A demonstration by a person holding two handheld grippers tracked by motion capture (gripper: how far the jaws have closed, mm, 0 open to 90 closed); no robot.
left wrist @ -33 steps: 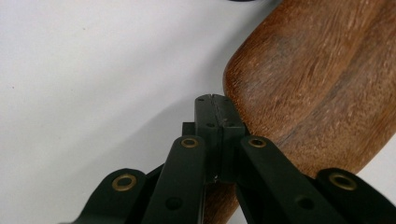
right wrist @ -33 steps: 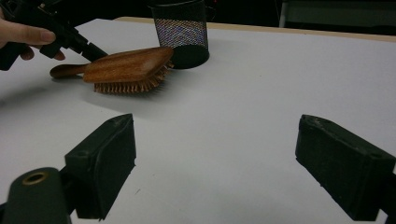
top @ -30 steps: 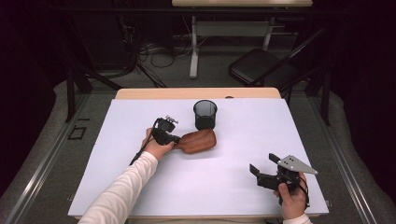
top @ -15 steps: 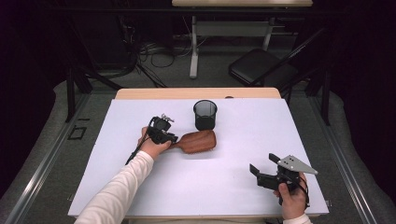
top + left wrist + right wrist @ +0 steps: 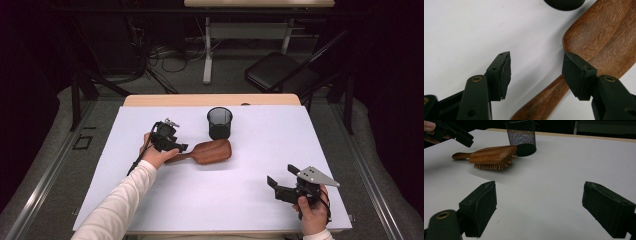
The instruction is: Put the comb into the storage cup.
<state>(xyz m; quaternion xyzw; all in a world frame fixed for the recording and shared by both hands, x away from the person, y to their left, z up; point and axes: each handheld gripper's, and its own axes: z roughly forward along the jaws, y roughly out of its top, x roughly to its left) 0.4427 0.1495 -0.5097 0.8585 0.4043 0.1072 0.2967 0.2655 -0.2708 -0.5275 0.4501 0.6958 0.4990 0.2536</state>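
- My left gripper [image 5: 172, 145] is over the tabletop [image 5: 150, 200], left of the middle, its jaws spread apart with nothing between them.
- In the left gripper view, that gripper [image 5: 536, 72] hangs just above the brush [image 5: 599, 42]. One pad sits over the spot where the head narrows to the handle; the other is over bare white tabletop [image 5: 461, 30]. I cannot tell whether the first pad touches the wood.
- The brush [image 5: 210, 151] lies near the middle of the tabletop, bristles down, wooden back up, handle pointing toward my left hand [image 5: 157, 156].
- A black mesh cup [image 5: 220, 122] stands upright just beyond the brush head, toward the far edge. From the right gripper view the brush [image 5: 491, 156] and the cup [image 5: 521, 137] look close to touching; I cannot tell if they do.
- My right gripper [image 5: 285, 182] is near the right near corner, held in my right hand [image 5: 312, 212], jaws wide open and empty, well apart from the brush.
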